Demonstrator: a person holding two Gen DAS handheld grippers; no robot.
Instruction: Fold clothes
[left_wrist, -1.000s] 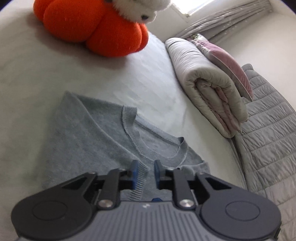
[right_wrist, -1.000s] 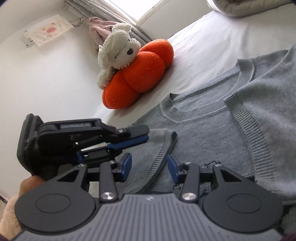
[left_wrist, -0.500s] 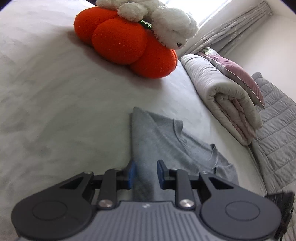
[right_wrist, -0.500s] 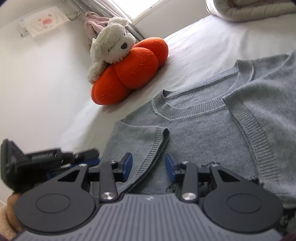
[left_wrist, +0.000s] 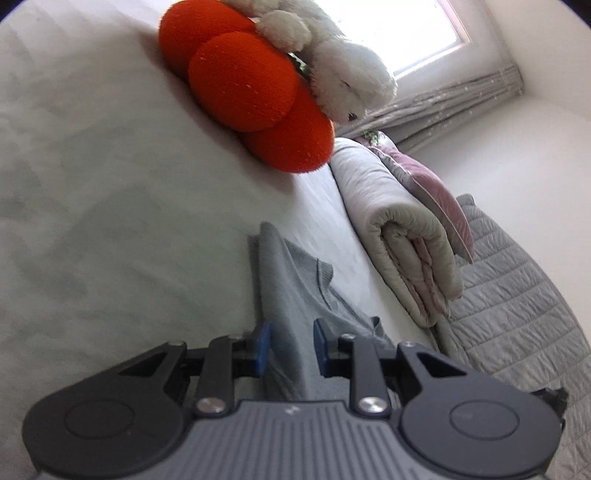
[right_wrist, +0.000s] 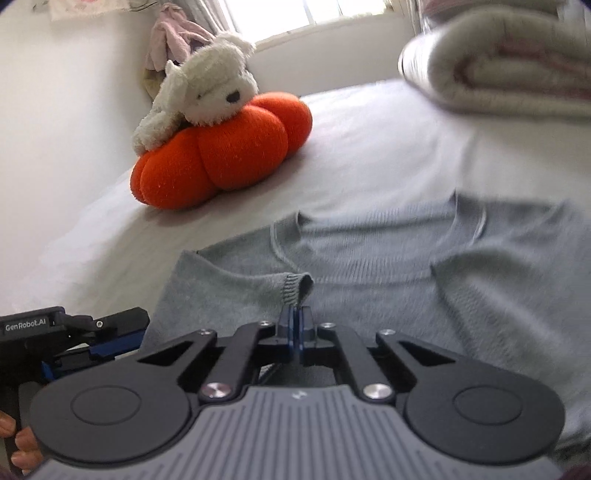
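Pinching the grey sweater's (right_wrist: 369, 266) folded sleeve cuff (right_wrist: 297, 288), the right hand-held gripper (right_wrist: 295, 325) shows only in its own view; the left hand-held gripper (left_wrist: 290, 350) stands spread.

white plush dog (right_wrist: 207, 92) on orange cushion (right_wrist: 221, 155) | rolled duvet (left_wrist: 399, 225) | pink pillow (left_wrist: 436, 192)

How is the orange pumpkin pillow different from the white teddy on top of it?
The orange pumpkin pillow is bright orange; the white teddy is cream white. The pillow is round and lumpy in smooth knit, while the teddy is shaggy with a dark nose. The pillow sits on the bed; the teddy lies on the pillow. Both are soft toys.
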